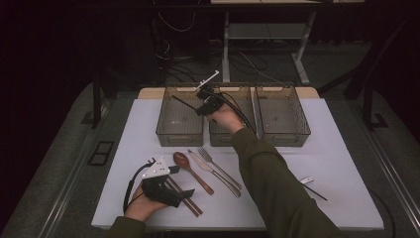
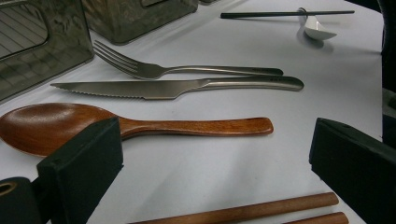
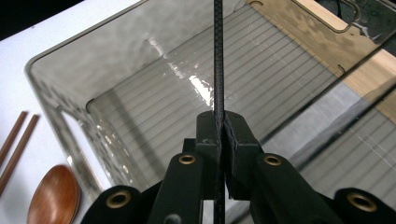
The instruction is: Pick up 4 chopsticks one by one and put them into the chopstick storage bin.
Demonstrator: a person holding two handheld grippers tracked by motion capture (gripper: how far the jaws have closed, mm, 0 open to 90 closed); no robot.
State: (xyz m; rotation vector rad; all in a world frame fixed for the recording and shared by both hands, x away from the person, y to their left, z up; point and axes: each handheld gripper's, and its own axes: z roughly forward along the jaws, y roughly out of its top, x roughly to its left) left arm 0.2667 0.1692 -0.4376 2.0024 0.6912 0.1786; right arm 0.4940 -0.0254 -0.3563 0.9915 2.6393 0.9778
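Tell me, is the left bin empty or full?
Empty: the left bin shows a bare ribbed floor; the black chopstick hangs above it.

The spoon [image 2: 93,123] was glossy brown wood, the knife [image 2: 177,87] and fork [image 2: 154,70] brushed metal, the bin [image 3: 140,93] clear ribbed plastic, the chopstick [image 3: 218,56] matt black

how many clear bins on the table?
3, in a row at the table's far edge: left bin, middle bin under the right gripper, right bin.
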